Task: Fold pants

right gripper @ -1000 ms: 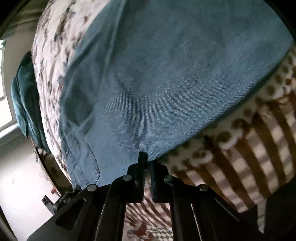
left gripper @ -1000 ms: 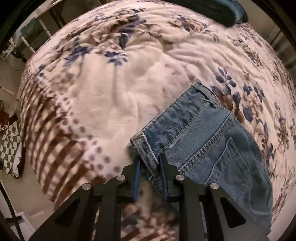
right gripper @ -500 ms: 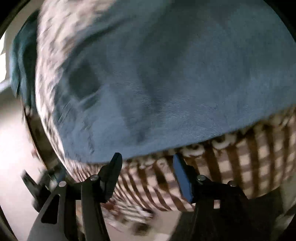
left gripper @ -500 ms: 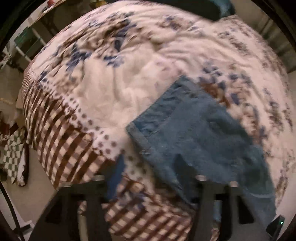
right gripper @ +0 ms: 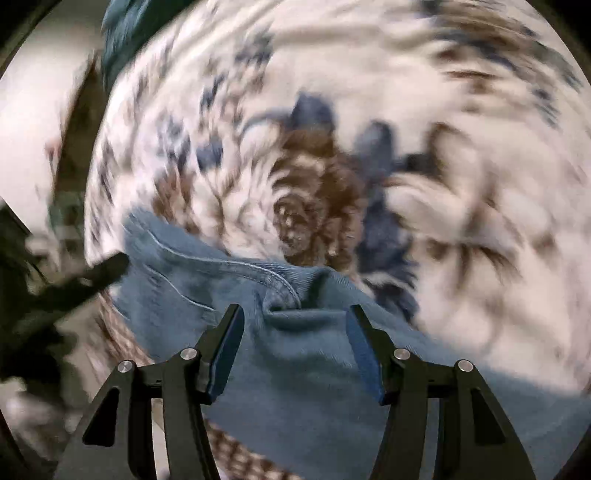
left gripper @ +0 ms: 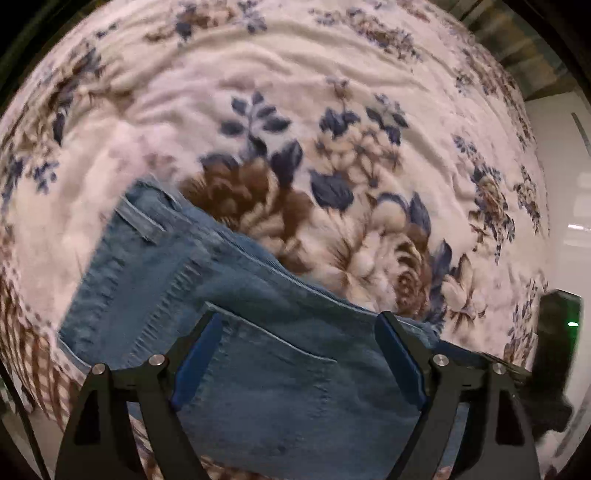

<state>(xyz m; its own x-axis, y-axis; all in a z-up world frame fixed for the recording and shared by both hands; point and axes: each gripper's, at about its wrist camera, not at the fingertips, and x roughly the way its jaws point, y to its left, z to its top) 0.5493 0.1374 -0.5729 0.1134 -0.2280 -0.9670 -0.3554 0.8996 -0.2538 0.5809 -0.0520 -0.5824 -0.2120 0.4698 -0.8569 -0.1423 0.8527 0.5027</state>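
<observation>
Blue jeans [left gripper: 155, 280] lie folded on a floral blanket [left gripper: 332, 110], waistband to the left and a back pocket [left gripper: 280, 354] facing up. My left gripper [left gripper: 298, 321] hovers over that pocket, its jaws wide and still opening, with denim beneath them but nothing pinched. In the blurred right wrist view, my right gripper [right gripper: 295, 314] points down at a bunched seam fold of the jeans [right gripper: 288, 291]. Its jaws are closing, the fold lies between the tips, and the pads stand apart from it.
The blanket's brown checked border [left gripper: 22, 332] hangs over the bed edge at lower left. A dark teal cloth [right gripper: 122, 29] lies at the far end of the bed. A black device with a green light [left gripper: 557, 332] sits at the right edge.
Both grippers let go of the jeans and opened. The left moved from the waistband corner to over the back pocket. The right rolled and swung from the denim's edge to the seam fold.
</observation>
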